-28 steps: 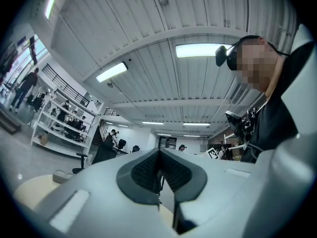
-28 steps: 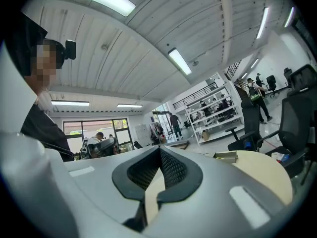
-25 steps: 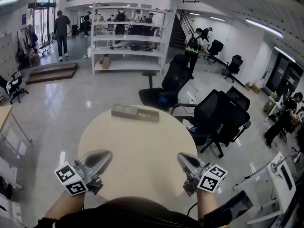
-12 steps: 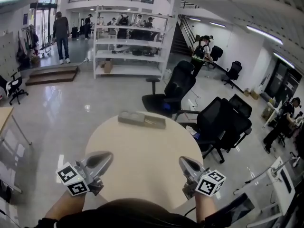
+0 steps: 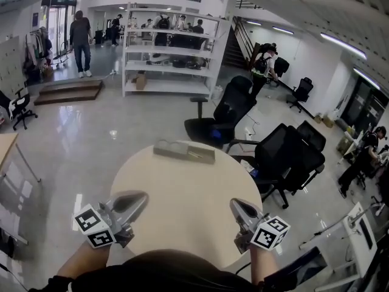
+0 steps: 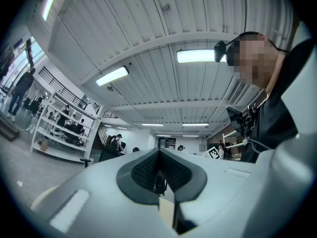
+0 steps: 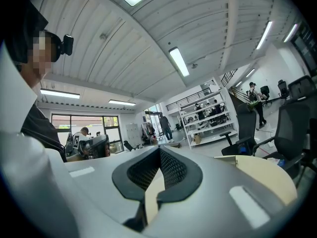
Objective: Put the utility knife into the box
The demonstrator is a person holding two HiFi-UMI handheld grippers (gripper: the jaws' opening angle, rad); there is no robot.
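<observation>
Box (image 5: 183, 151) on table (image 5: 182, 212), head view only

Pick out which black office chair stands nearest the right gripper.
The chair beside the table's right edge, just beyond the right gripper; the others stand behind the table or farther across the floor.

The low grey box (image 5: 169, 148) lies at the far edge of the round table (image 5: 182, 205), with the darker, elongated utility knife (image 5: 201, 156) lying flat just beside its right end.
</observation>
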